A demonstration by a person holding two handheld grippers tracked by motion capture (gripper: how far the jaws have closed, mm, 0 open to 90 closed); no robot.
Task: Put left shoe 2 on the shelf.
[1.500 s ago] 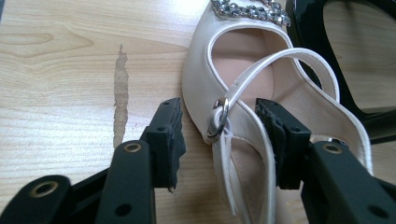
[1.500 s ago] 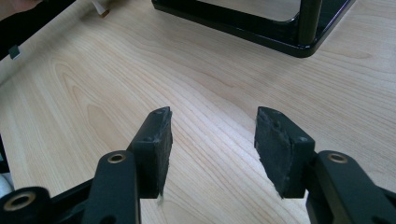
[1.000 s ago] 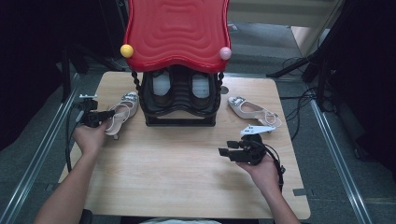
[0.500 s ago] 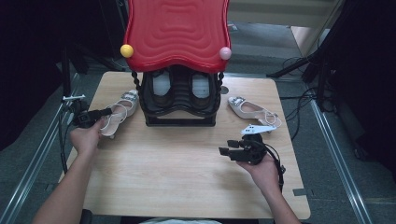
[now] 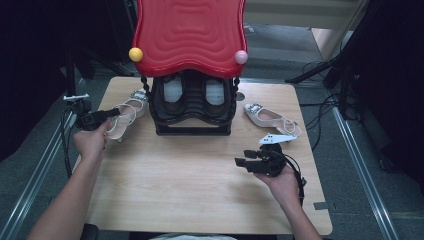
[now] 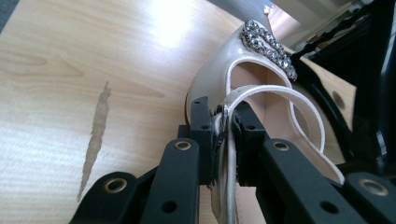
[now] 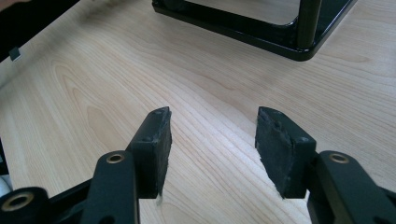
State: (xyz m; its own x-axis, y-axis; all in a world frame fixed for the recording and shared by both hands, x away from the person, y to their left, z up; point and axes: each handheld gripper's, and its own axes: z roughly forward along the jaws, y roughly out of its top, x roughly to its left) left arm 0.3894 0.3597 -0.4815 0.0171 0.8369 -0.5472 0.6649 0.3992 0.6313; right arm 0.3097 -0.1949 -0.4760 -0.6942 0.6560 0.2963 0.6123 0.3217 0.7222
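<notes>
A cream high-heeled sandal (image 5: 125,116) with a rhinestone buckle lies at the table's left, beside the black shoe rack (image 5: 192,107). My left gripper (image 5: 114,113) is shut on its heel strap (image 6: 227,140); the sandal's jewelled toe (image 6: 268,44) points away from the jaws. A matching sandal (image 5: 270,119) lies on the right side of the rack. My right gripper (image 5: 241,162) hovers low over the table's front right, open, with bare wood between its pads (image 7: 154,144).
The rack holds a dark pair of shoes (image 5: 195,92) under a wavy red top (image 5: 190,32) with a yellow ball (image 5: 135,54) and a pink ball (image 5: 241,57). The rack's base (image 7: 261,32) stands ahead of my right gripper. Cables trail off the table's right edge (image 5: 312,127).
My left gripper has shifted the sandal slightly left and toward the table edge, still holding its strap. The right gripper has stayed nearly still.
</notes>
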